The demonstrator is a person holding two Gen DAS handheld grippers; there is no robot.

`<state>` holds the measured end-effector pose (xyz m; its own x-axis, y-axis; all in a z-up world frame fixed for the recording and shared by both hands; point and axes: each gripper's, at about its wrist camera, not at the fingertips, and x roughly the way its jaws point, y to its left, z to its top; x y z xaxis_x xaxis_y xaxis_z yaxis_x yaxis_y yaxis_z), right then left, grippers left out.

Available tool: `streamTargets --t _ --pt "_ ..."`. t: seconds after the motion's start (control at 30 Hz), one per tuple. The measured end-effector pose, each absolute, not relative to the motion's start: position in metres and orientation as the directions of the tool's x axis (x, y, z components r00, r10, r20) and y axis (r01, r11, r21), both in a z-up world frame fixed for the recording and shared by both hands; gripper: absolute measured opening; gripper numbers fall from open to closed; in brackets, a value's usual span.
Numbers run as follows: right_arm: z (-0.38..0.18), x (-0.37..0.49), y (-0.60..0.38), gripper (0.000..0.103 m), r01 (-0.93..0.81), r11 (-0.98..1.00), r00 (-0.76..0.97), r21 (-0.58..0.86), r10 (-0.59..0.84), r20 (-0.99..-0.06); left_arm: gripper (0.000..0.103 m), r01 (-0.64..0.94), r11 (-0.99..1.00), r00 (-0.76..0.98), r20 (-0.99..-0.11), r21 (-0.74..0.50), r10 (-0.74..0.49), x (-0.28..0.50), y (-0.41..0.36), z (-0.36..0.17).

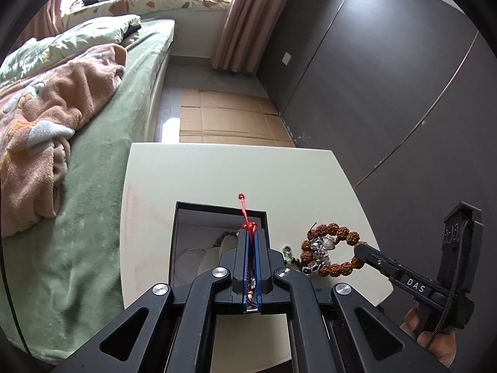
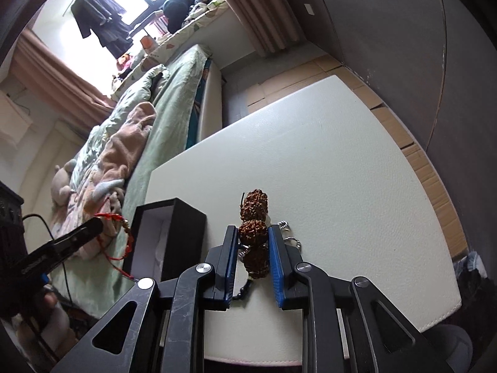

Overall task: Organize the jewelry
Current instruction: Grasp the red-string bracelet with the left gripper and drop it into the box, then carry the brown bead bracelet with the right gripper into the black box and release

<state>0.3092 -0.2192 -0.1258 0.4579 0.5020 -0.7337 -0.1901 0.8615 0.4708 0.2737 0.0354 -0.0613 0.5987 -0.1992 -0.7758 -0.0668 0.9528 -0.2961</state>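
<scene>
My left gripper (image 1: 251,233) is shut on a red cord bracelet (image 1: 245,214) with small beads and holds it over the open black jewelry box (image 1: 183,217), which has pale jewelry inside. In the right wrist view the cord (image 2: 119,239) hangs from the left gripper (image 2: 93,227) beside the box (image 2: 183,217). My right gripper (image 2: 253,233) is shut on a brown rough-bead bracelet (image 2: 254,206), lifted just above the white table (image 2: 326,171). The bead bracelet (image 1: 332,248) shows right of the box, with silver pieces (image 1: 323,247) beneath it and the right gripper (image 1: 360,250) at its right side.
The table stands beside a bed with a green cover (image 1: 102,168) and a pink blanket (image 1: 52,118) on the left. Dark wardrobe doors (image 1: 372,77) stand on the right. Flattened cardboard (image 1: 230,118) lies on the floor beyond the table. A small silver ring (image 1: 287,250) lies by the box.
</scene>
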Motion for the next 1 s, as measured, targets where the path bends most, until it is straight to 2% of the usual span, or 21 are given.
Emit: streamTargets --t 0.2,0.27,0.3,0.33,0.37,0.4,0.43,1.0 --pt "-0.109 0.305 -0.201 0.021 -0.224 0.860 0.466 0.458 0.507 -0.725 0.005 -0.061 0.939 0.525 -0.811 -0.338 -0.258 0.274 0.039 -0.084" --pt "-0.105 0.303 -0.197 0.021 -0.231 0.860 0.468 0.455 0.508 -0.723 0.010 -0.072 0.936 0.515 -0.817 -0.345 -0.261 0.273 0.043 -0.090" --pt "-0.103 0.304 -0.193 0.021 -0.235 0.858 0.468 0.457 0.512 -0.720 0.021 -0.078 0.932 0.513 -0.816 -0.354 -0.267 0.272 0.047 -0.093" --pt "-0.101 0.303 -0.191 0.021 -0.240 0.856 0.468 0.458 0.515 -0.718 0.042 -0.083 0.929 0.514 -0.814 -0.361 -0.270 0.270 0.049 -0.093" --pt "-0.097 0.302 -0.187 0.021 -0.249 0.853 0.471 0.458 0.520 -0.713 0.054 -0.088 0.925 0.519 -0.809 -0.370 -0.274 0.269 0.052 -0.093" --pt "-0.094 0.301 -0.184 0.021 -0.256 0.851 0.473 0.458 0.523 -0.709 0.072 -0.091 0.920 0.529 -0.801 -0.381 -0.279 0.268 0.055 -0.092" --pt "-0.090 0.300 -0.181 0.021 -0.266 0.848 0.475 0.459 0.530 -0.703 0.078 -0.093 0.916 0.542 -0.791 -0.391 -0.283 0.266 0.058 -0.090" --pt "-0.046 0.285 -0.132 0.021 -0.375 0.799 0.466 0.471 0.601 -0.649 0.078 -0.125 0.894 0.583 -0.761 -0.430 -0.285 0.247 0.088 -0.084"
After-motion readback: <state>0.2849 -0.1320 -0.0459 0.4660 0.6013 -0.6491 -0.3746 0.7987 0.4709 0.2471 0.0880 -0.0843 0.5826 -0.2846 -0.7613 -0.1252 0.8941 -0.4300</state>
